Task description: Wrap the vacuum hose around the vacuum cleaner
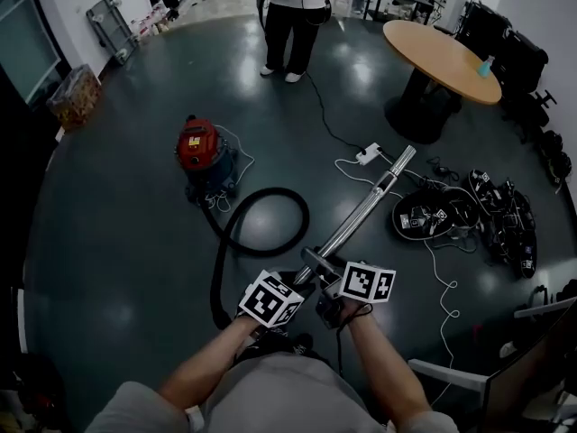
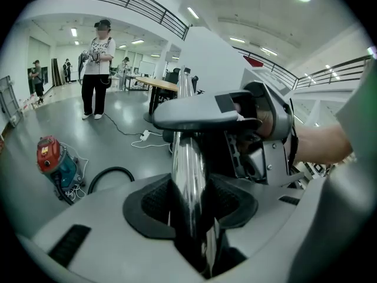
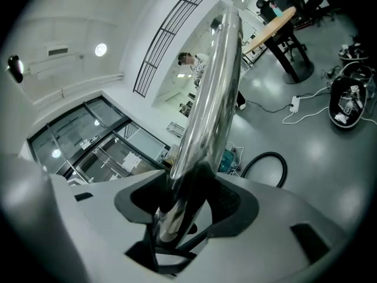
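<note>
The vacuum cleaner [image 1: 203, 156], red-topped with a teal body, stands on the dark floor to the left. Its black hose [image 1: 261, 224] loops across the floor and runs back toward me. A chrome wand [image 1: 361, 210] slants from my hands up to the right. My left gripper [image 1: 302, 280] and right gripper [image 1: 330, 285] both clamp the wand's near end, side by side. In the left gripper view the wand [image 2: 189, 175] sits between the pads of the left gripper [image 2: 191, 202]. The right gripper [image 3: 188, 199] is shut on the wand [image 3: 209, 99] in its own view.
A person [image 1: 293, 25] stands at the far middle. A round wooden table [image 1: 442, 57] is at the upper right. A white power strip [image 1: 368, 154] and its cables lie near the wand's tip. Black gear [image 1: 469, 215] is heaped on the right.
</note>
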### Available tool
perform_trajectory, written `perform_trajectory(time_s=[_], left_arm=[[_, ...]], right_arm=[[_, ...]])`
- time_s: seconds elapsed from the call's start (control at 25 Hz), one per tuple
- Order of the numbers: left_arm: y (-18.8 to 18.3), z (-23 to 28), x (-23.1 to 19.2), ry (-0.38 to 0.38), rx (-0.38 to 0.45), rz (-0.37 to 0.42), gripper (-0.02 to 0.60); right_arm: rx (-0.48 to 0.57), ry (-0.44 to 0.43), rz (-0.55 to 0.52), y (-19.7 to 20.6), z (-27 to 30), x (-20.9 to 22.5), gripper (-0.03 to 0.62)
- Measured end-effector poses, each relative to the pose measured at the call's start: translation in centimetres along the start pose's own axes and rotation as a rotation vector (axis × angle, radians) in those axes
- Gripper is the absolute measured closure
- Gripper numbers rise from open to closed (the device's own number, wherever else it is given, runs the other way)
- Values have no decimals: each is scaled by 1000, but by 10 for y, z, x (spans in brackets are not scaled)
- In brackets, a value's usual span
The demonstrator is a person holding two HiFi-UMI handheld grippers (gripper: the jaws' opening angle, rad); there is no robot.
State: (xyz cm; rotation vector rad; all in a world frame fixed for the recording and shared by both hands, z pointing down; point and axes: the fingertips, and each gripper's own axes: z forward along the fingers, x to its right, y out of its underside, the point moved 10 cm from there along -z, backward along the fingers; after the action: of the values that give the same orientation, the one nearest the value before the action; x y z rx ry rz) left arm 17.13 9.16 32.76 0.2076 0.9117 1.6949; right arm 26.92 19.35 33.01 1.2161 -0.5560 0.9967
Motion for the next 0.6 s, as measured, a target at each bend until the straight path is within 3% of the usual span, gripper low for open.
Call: perform_trajectory(time_s=[0.24, 0.6], left_arm=[[-2, -17, -22, 34, 35, -35, 416], [5, -26, -39, 92, 59, 60, 389]], right_arm=[[-16, 8, 49, -8, 25, -17, 410], [-91, -4, -132, -15, 50, -42, 431]])
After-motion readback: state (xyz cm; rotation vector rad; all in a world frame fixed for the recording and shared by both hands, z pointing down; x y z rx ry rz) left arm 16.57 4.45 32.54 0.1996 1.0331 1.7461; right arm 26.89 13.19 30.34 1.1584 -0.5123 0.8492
